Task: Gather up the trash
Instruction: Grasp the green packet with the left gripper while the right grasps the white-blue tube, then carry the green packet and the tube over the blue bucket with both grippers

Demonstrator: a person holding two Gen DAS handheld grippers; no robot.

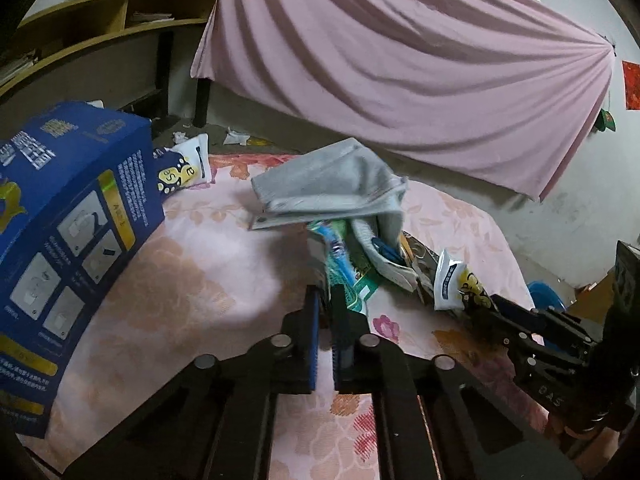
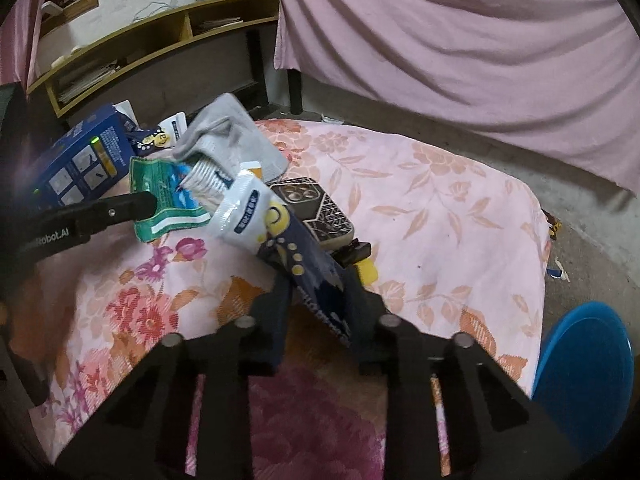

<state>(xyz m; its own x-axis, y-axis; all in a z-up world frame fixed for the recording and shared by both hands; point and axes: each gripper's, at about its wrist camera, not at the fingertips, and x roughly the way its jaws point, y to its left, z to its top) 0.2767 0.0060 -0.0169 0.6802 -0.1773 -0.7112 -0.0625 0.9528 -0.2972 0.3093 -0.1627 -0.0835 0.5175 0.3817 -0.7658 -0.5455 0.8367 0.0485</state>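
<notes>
On the left gripper's arm (image 2: 72, 222), at nine o'clock in the right wrist view, white letters read "Robot.AI". The print on the blue box (image 1: 76, 216) is too small to read.

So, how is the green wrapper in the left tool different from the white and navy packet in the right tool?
The green wrapper is green with white stripes; the white and navy packet is white at one end, navy with yellow dots at the other. The wrapper looks crumpled and flat, while the packet is longer and fuller. The left tool pinches the wrapper; the right tool pinches the packet. Both are lifted above the pink floral cloth.
</notes>
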